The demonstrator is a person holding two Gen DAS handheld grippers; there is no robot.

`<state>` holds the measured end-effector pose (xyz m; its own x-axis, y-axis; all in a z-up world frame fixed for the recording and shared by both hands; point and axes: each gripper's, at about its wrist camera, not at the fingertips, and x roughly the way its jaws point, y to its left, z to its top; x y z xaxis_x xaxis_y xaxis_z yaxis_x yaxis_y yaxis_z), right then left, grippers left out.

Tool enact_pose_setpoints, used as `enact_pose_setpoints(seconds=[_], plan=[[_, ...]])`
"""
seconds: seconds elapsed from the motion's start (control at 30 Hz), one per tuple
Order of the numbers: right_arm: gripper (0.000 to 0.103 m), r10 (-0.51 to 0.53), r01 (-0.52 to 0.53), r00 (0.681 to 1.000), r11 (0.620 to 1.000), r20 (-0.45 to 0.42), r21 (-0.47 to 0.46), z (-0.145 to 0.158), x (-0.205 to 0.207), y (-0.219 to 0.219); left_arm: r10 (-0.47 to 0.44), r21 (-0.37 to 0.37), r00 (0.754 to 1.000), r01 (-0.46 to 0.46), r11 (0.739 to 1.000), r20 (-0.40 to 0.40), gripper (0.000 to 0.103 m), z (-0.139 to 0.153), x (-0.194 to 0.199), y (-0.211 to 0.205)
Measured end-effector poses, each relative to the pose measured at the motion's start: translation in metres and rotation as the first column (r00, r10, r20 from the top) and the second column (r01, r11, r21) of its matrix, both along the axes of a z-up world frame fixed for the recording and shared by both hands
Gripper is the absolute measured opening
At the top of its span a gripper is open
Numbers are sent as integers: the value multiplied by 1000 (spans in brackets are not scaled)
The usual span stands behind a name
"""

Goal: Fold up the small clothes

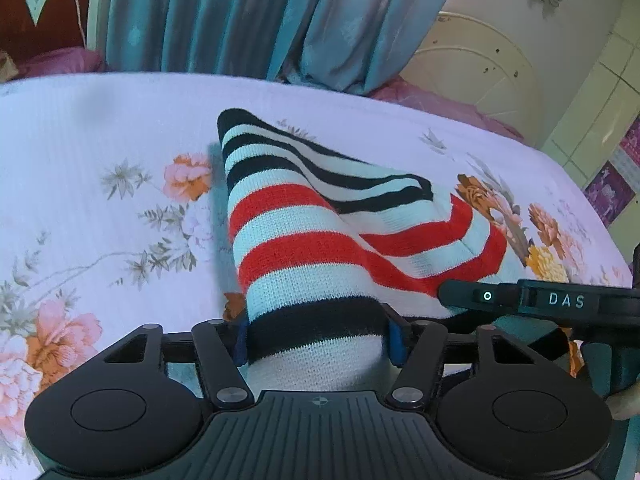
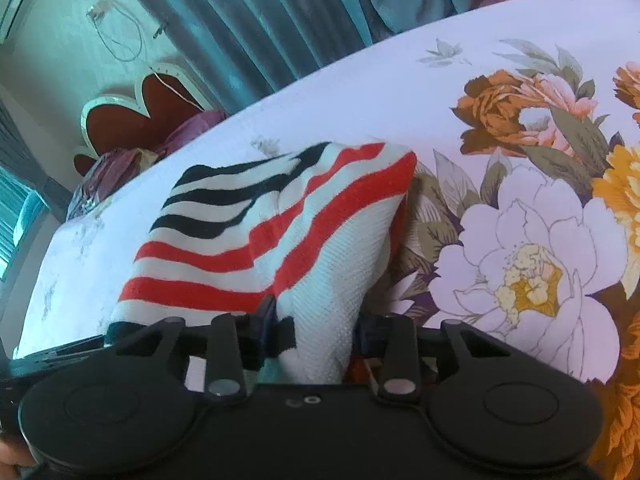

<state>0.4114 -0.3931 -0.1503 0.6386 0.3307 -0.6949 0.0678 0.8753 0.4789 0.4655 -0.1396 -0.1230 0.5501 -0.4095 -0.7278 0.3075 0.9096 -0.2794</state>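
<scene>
A small knitted garment [image 1: 304, 232] with red, white and black stripes lies partly lifted over the floral bedsheet [image 1: 88, 152]. My left gripper [image 1: 318, 338] is shut on its near edge, at a black and white band. The right gripper's arm shows at the right of the left wrist view [image 1: 560, 304], touching the garment's right side. In the right wrist view the garment [image 2: 272, 216] rises from my right gripper [image 2: 320, 332], which is shut on a white part of its near edge. The cloth hides the fingertips in both views.
The bedsheet [image 2: 400, 92] with large flowers spreads around the garment. Blue curtains [image 1: 248, 16] hang behind the bed. A heart-shaped red and white headboard [image 2: 120, 120] and a purple pillow [image 1: 60, 60] lie at the far side.
</scene>
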Motion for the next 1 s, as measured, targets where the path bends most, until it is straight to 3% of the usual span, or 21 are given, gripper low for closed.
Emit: enact_pose_setpoints(seconds=[0.6,0.8,1.0], plan=[[35,2,-5,997,999,79,42,34,-21,25,1,22,998,-2,1000,65,58,45,-30,25],[35,25,-30,995,998,100,47,45,-20,60,26,23,996,-27,999,82,58,60,-36,70],[35,52,-56,992,998,116,32,53,-14,121,56,-1,993,-56,998,101,58,62,-40,140]])
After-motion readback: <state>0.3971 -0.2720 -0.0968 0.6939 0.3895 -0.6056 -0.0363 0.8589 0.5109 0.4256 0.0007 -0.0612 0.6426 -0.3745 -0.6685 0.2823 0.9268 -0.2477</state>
